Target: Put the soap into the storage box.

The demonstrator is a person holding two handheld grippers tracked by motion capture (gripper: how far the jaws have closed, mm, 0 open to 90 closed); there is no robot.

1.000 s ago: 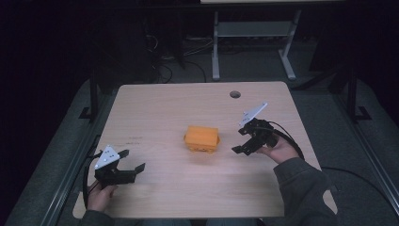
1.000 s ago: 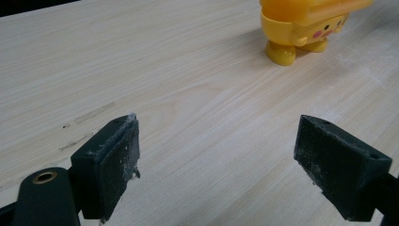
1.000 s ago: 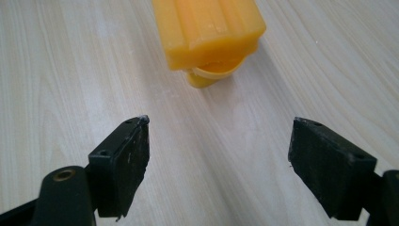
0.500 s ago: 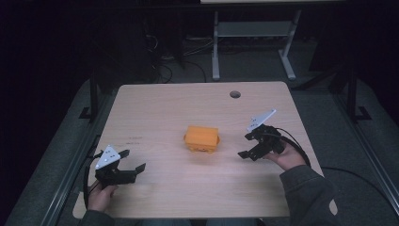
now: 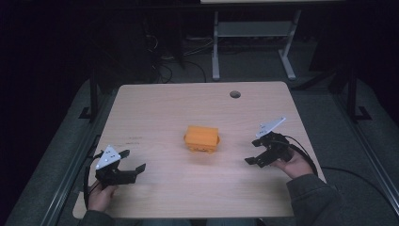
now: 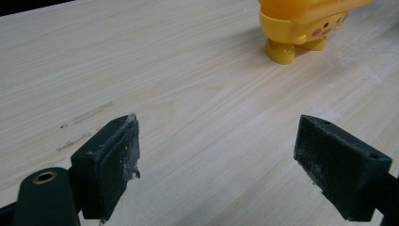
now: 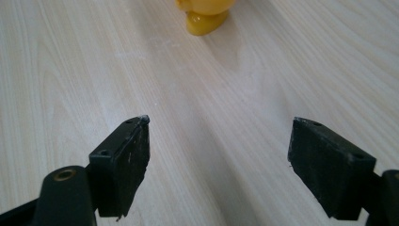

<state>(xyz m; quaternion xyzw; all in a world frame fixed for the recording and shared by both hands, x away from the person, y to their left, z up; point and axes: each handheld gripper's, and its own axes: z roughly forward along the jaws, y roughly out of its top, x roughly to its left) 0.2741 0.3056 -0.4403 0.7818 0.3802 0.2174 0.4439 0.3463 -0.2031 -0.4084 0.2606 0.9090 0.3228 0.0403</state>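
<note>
Right gripper (image 5: 258, 153) drawn back from orange toy (image 5: 202, 139), now well apart; left gripper (image 5: 132, 160) unmoved. Both held wide open, nothing gripped. Toy stood mid-worktop (image 5: 164, 108), between grippers. Risk judged: toy toppled if clipped by one-sided approach.

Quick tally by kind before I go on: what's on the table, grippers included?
Yellow-orange toy figure: 1
Handheld grippers: 2, left gripper and right gripper, both open and apart from the toy
Total: 3
</note>
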